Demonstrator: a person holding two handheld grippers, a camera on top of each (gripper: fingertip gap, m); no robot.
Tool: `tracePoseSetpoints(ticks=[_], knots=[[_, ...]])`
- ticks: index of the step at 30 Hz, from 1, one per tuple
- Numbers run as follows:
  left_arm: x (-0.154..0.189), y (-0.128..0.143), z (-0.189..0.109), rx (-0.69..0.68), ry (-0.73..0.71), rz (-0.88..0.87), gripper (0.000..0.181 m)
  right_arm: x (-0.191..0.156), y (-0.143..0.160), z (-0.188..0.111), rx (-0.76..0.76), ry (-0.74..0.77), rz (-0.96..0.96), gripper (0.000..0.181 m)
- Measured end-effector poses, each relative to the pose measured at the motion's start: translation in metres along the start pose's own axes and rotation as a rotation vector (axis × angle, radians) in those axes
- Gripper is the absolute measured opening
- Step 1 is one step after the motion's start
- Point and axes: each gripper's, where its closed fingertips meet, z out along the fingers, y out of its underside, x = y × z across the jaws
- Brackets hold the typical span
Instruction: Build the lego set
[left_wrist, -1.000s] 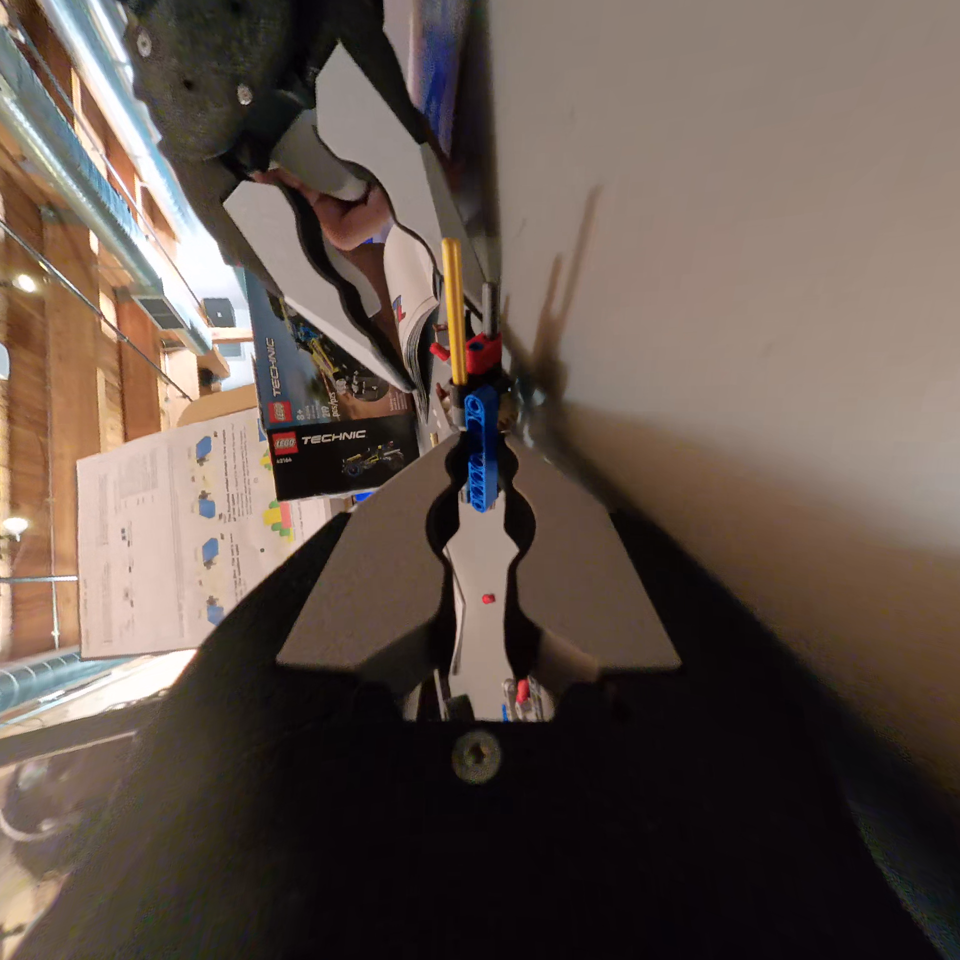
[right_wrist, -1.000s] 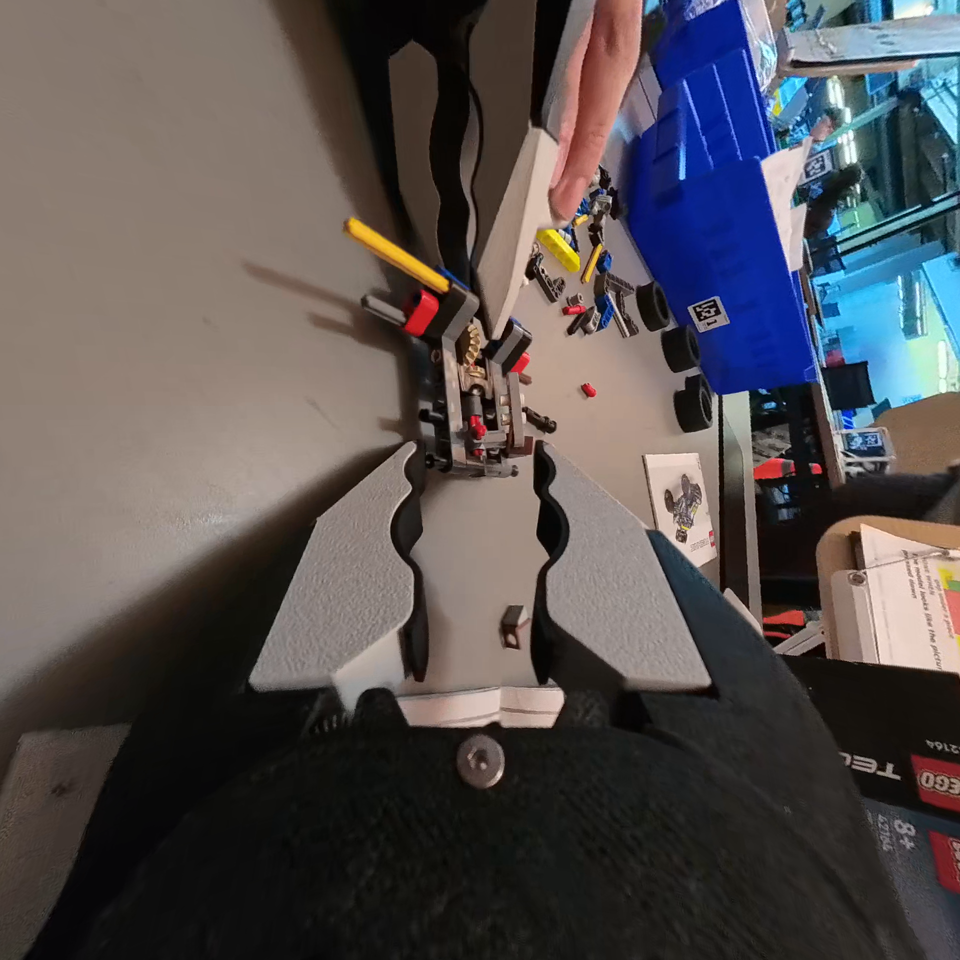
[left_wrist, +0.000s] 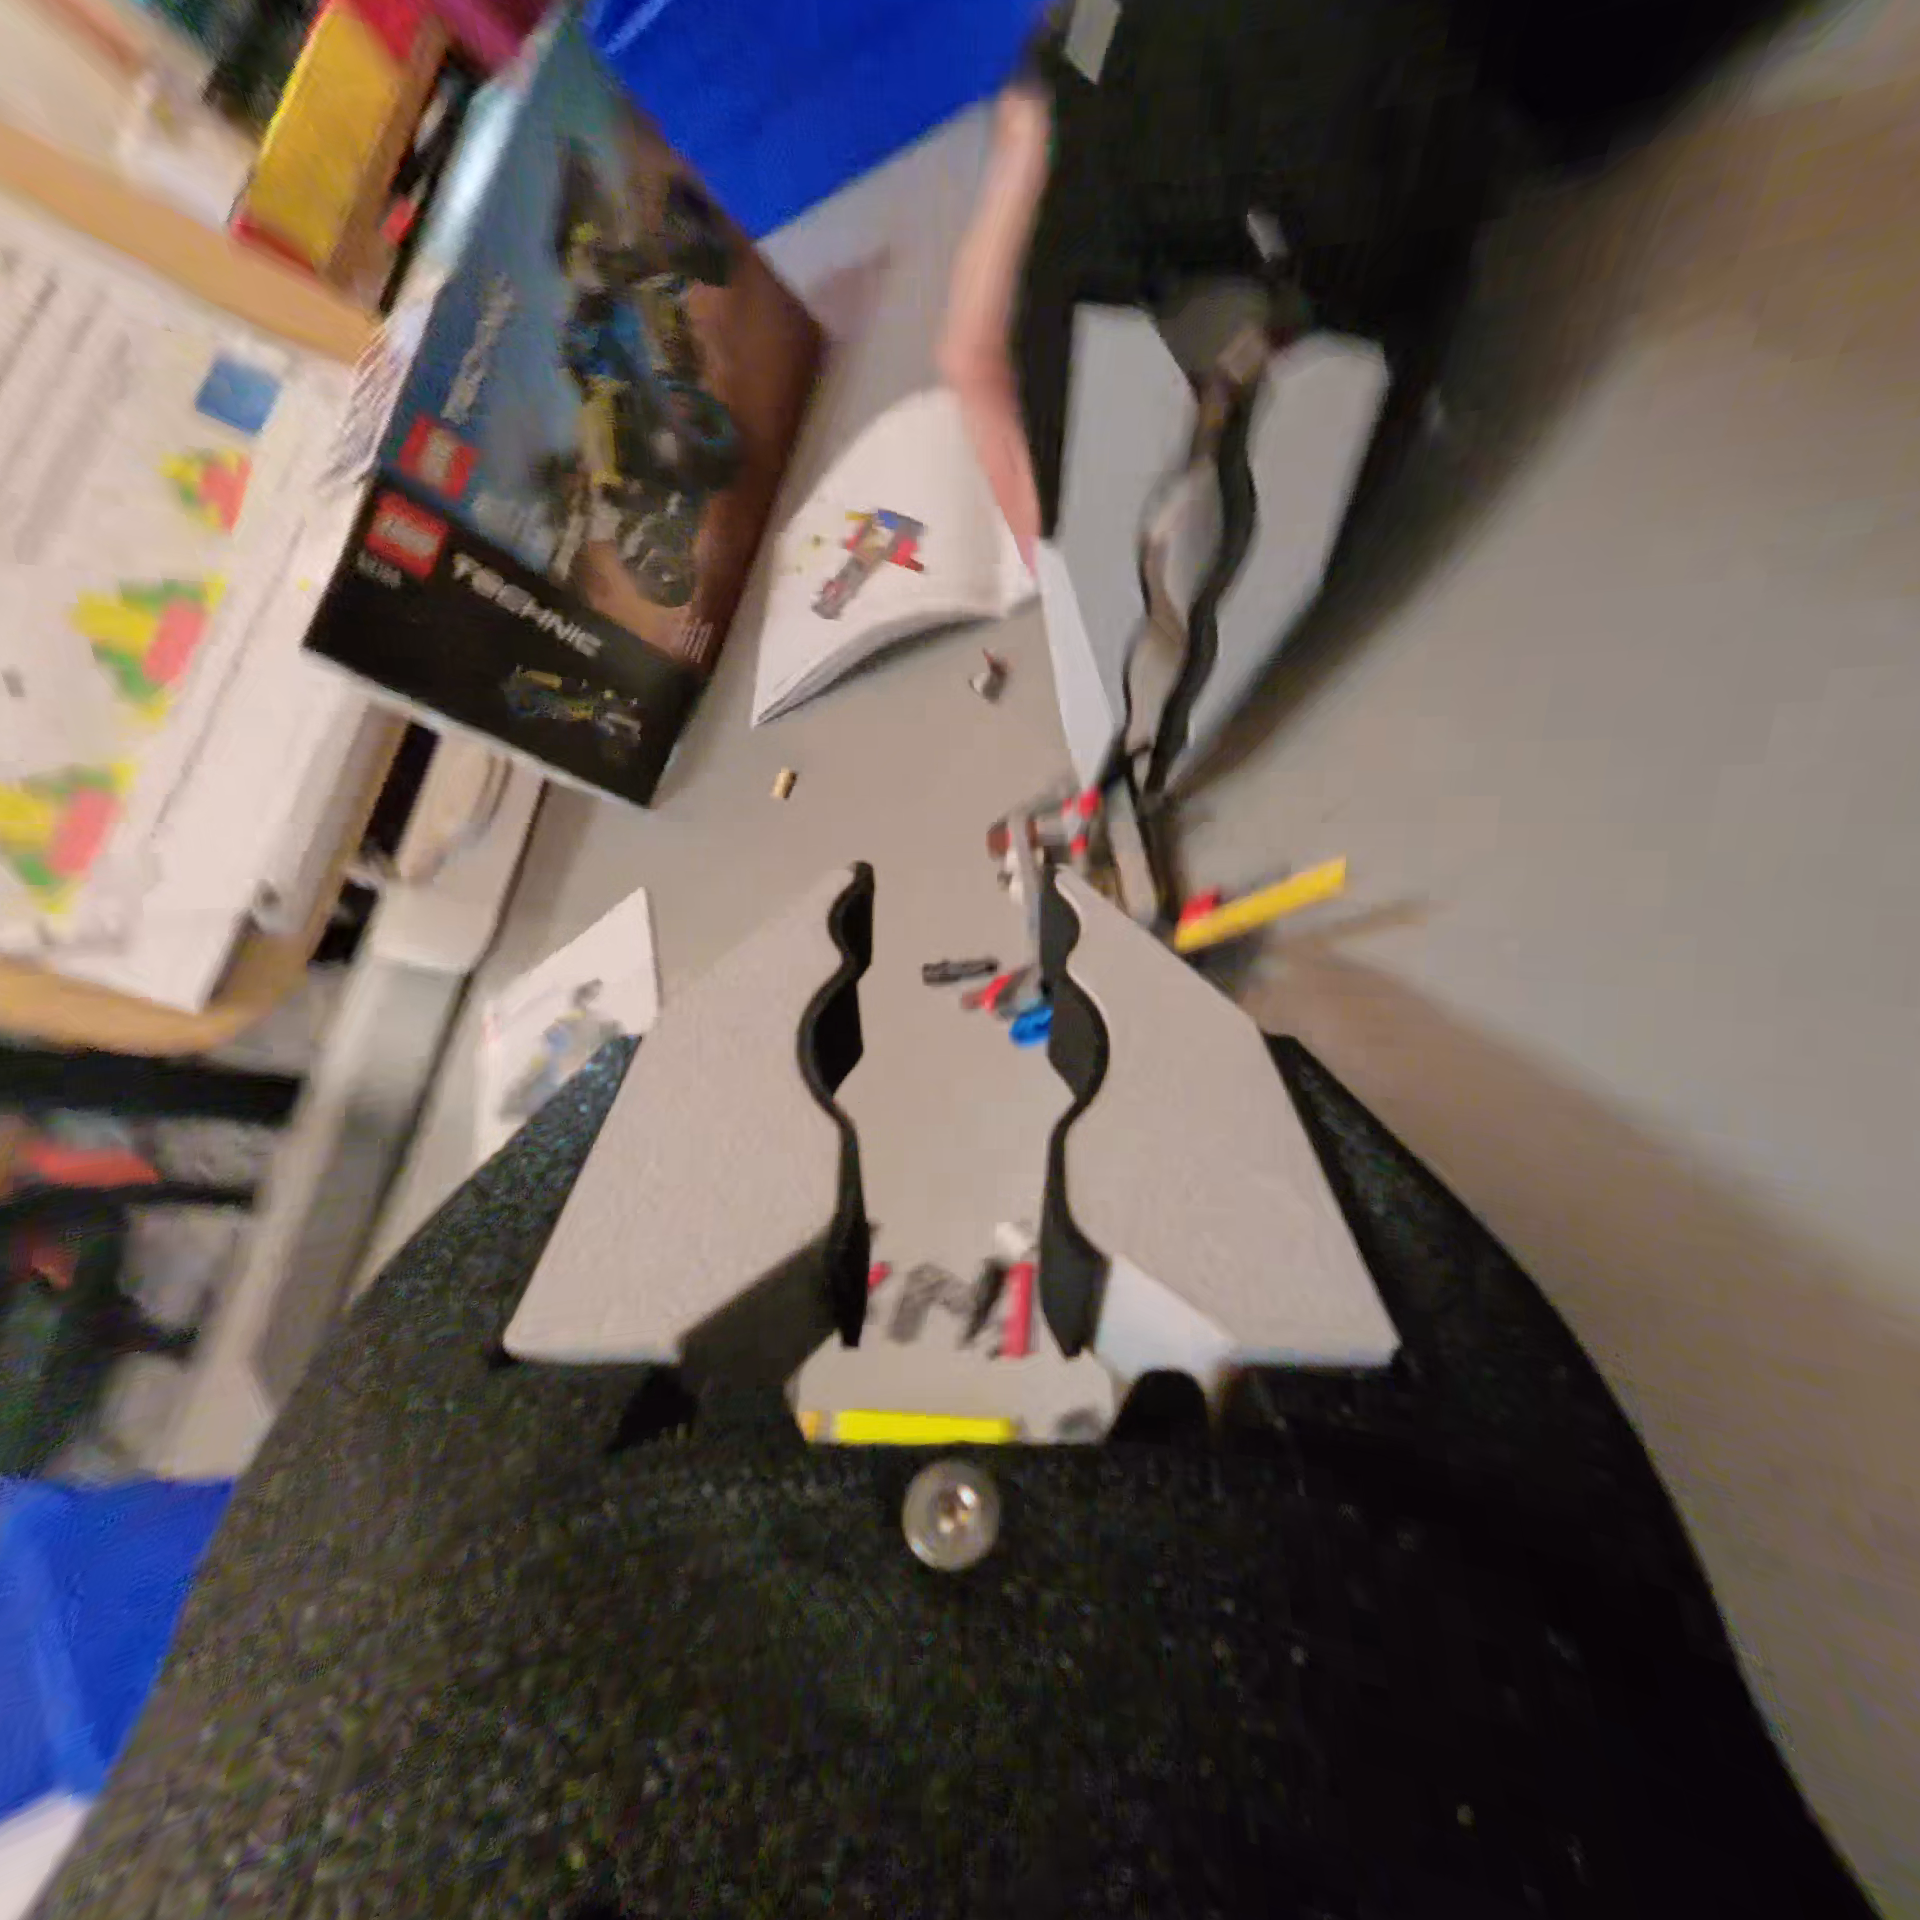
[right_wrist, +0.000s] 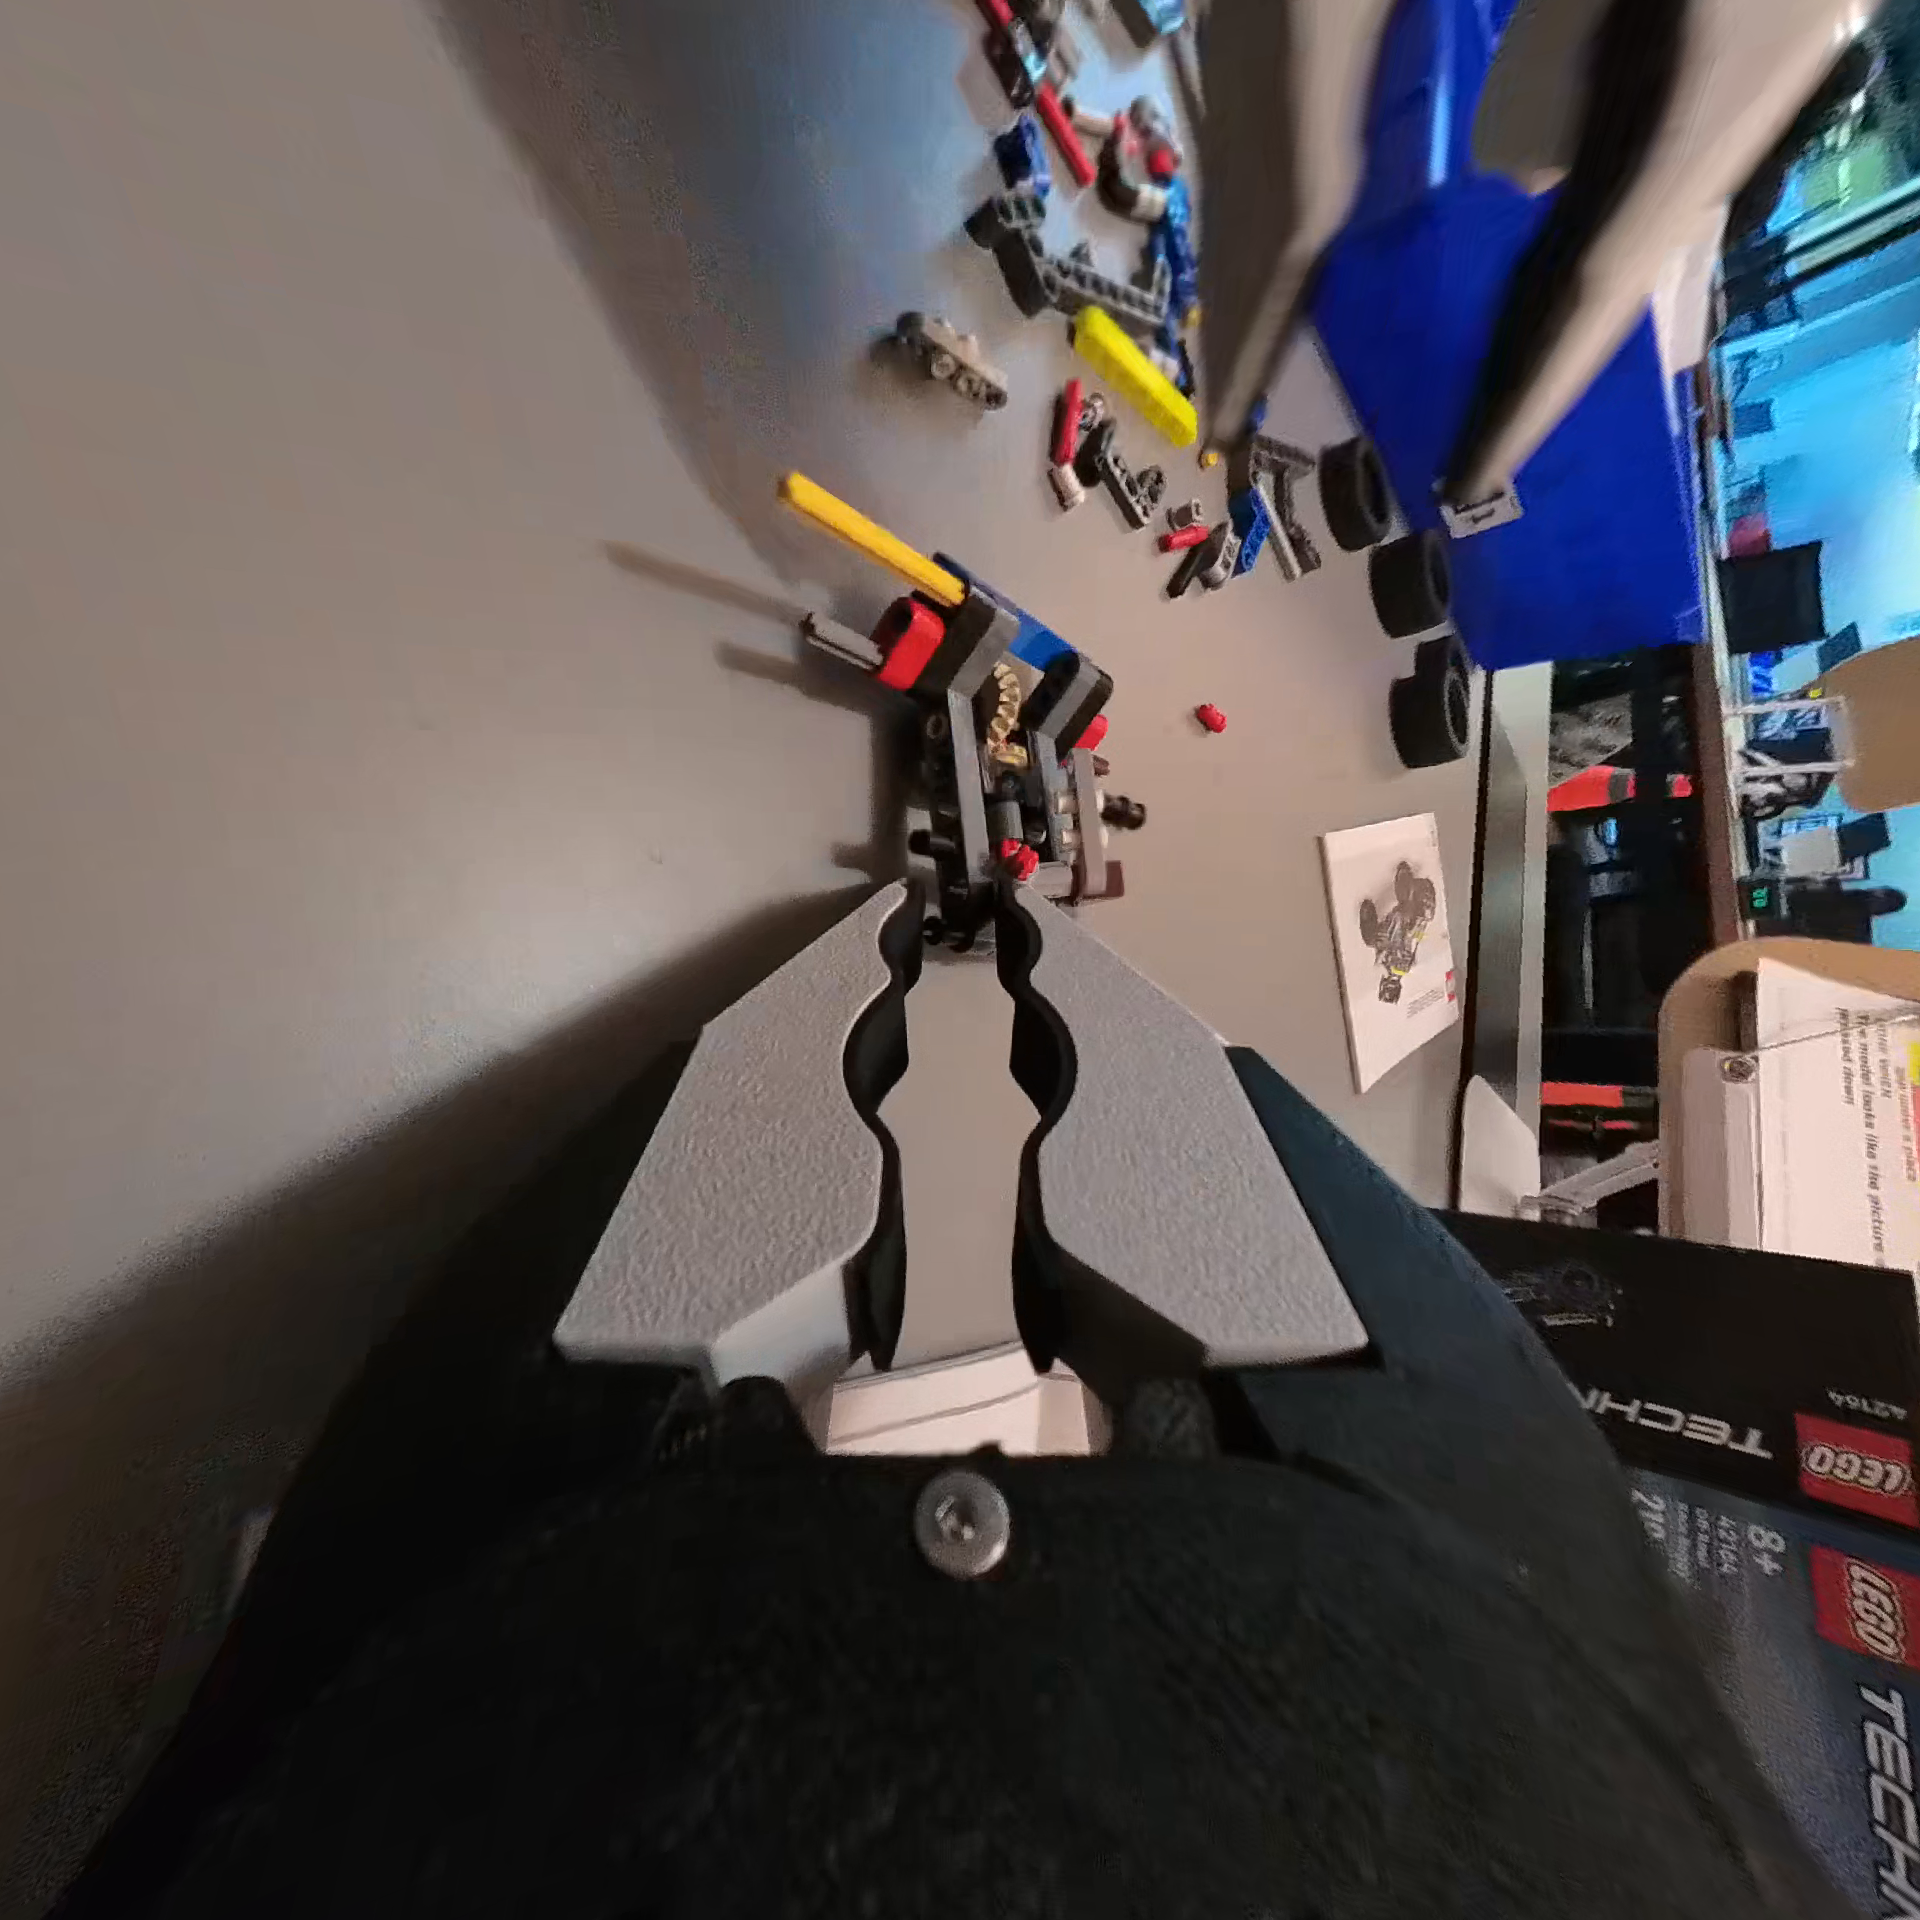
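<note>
The right gripper (right_wrist: 958, 914) pinches the end of the lego model (right_wrist: 997, 748). Loose pieces (right_wrist: 1122, 343) lie behind the model, near the blue bin (right_wrist: 1558, 416).

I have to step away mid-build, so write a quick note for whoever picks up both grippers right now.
Right gripper: shut on the near end of the half-built assembly, which rests on the grey table.
Left gripper: open and empty, over small loose pieces.
Loose parts and three black tyres lie beyond, beside the blue bin. Open instruction booklet and set box nearby.
Done: geared core with yellow axle.
Left: remaining parts, wheels.
</note>
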Motion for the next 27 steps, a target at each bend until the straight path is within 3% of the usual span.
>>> tracePoseSetpoints(ticks=[3,9,13,22,25,27], knots=[[0.012,-0.018,0.012,-0.061,-0.034,-0.292,0.028,0.002,-0.002,0.001,-0.075,0.023,0.053,0.011],[0.052,0.013,0.040,-0.419,-0.094,-0.046,0.029,-0.005,-0.013,-0.002,-0.110,0.052,0.263,0.012],[0.058,0.010,0.049,-0.392,-0.134,-0.038,0.030,-0.017,-0.014,-0.005,-0.095,0.038,0.314,0.013],[0.054,0.013,0.055,-0.406,-0.325,0.304,0.007,-0.020,-0.016,-0.010,-0.058,0.060,0.347,0.013],[0.053,0.017,0.055,-0.420,-0.389,0.417,0.007,-0.021,-0.017,-0.012,-0.045,0.051,0.319,0.015],[0.051,0.018,0.053,-0.405,-0.419,0.446,0.007,-0.015,-0.016,-0.018,-0.012,0.085,0.249,0.028]])
